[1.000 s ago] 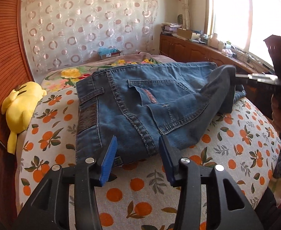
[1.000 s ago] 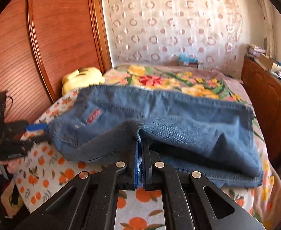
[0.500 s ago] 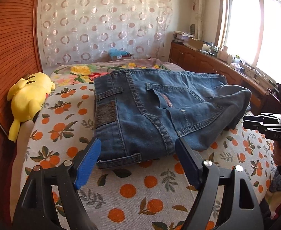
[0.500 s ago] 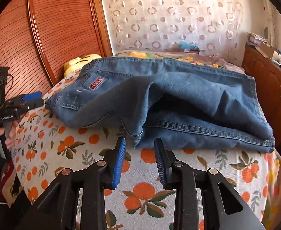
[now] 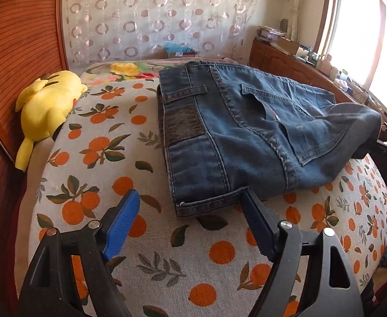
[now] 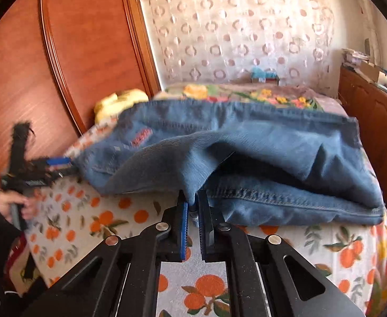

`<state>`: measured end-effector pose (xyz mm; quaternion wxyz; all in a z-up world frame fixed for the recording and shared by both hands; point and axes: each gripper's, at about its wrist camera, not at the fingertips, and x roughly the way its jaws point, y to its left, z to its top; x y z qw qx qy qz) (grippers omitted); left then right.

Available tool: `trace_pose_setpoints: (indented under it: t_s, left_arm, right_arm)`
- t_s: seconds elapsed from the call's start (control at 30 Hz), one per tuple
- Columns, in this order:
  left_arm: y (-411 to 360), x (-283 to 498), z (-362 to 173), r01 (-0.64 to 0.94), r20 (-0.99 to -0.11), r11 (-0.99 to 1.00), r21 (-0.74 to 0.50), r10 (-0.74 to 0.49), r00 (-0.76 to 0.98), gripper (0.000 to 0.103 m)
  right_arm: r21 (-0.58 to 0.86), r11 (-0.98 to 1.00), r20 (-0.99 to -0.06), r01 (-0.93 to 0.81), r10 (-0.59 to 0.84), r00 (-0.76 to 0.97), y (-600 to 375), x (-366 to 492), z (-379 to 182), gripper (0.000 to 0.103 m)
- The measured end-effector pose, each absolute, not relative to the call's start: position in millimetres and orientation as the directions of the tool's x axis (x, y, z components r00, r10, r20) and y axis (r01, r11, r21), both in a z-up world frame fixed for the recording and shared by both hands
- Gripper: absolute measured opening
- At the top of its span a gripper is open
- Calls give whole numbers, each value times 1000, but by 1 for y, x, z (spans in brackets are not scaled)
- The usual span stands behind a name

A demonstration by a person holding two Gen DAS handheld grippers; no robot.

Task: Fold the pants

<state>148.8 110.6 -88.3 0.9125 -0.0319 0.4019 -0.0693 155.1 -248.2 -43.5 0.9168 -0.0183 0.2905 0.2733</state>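
Right tongs [image 6: 192, 208] pinch jeans [image 6: 246, 153]; red pocket label [image 6: 140, 136] unreadable

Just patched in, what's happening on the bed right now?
A person is folding a pair of jeans on the orange-print bedspread with two handheld grippers. The right gripper has just closed again and pinches a fold of denim at the near edge. The left gripper stands open at the waistband corner, which lies between its pads unpinched. A yellow plush toy lies beside the jeans.
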Motion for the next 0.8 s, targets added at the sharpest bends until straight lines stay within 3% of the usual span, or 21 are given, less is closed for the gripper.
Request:
trace_pose_setpoints:
  t_s: [0.17, 0.23, 0.3, 0.33, 0.43, 0.67, 0.8]
  left_arm:
    - [107, 153, -90, 138, -729, 982, -131, -190, 657, 63]
    - [106, 155, -90, 157, -729, 975, -155, -220, 649, 48]
    - [105, 156, -89, 173, -723, 971, -167, -240, 648, 41]
    - [104, 156, -88, 178, -720, 970, -164, -241, 650, 30]
    - [98, 151, -78, 195, -701, 968, -157, -249, 668, 16]
    - [103, 127, -7, 163, -547, 977, -138, -213, 810, 12]
    - [110, 113, 20, 147, -509, 984, -105, -180, 841, 12]
  right_arm:
    - [95, 843, -561, -530, 485, 671, -251, 149, -47, 7]
    - [81, 839, -582, -538, 478, 657, -246, 149, -52, 7]
    - [78, 837, -590, -541, 476, 652, -245, 150, -55, 7]
    - [80, 837, -590, -541, 477, 651, -245, 150, -55, 7]
    - [96, 837, -576, -539, 488, 656, -251, 152, -47, 7]
    - [71, 819, -482, -569, 528, 699, -260, 127, -8, 6]
    - [86, 781, -454, -619, 583, 673, -262, 103, 9, 6]
